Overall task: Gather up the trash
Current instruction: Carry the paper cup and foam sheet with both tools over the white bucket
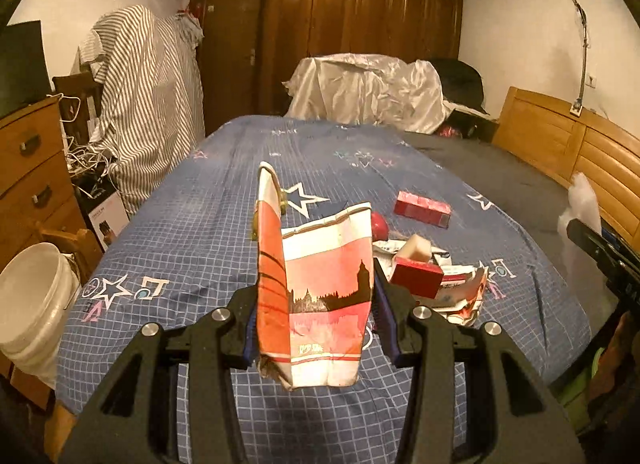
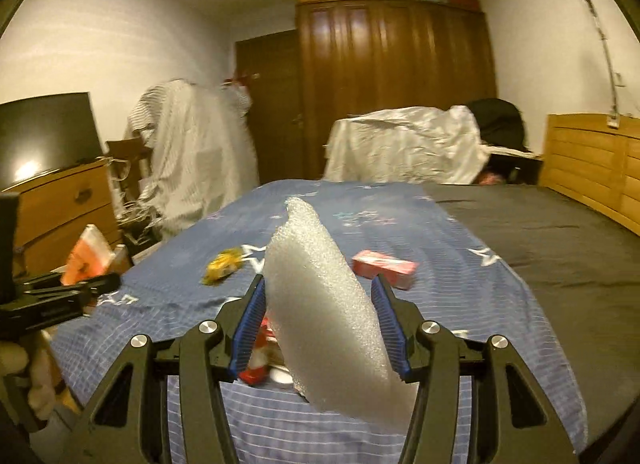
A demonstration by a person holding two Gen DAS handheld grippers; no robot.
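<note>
In the left wrist view, the left tongs [image 1: 314, 328] are clamped on a crumpled red-and-white carton [image 1: 320, 296], held up above the bed [image 1: 200, 224], with more trash [image 1: 440, 276] lying on the bed beyond it. In the right wrist view, the right tongs [image 2: 318, 328] grip a white foam sheet [image 2: 320, 304] above the bed, a pink box [image 2: 384, 266] lying beyond.

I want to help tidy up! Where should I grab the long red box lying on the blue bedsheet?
Probably grip the long red box across its narrow width near the middle, coming from above. It lies flat on the bedsheet, apart from the other trash, so its two long sides look free.
</note>
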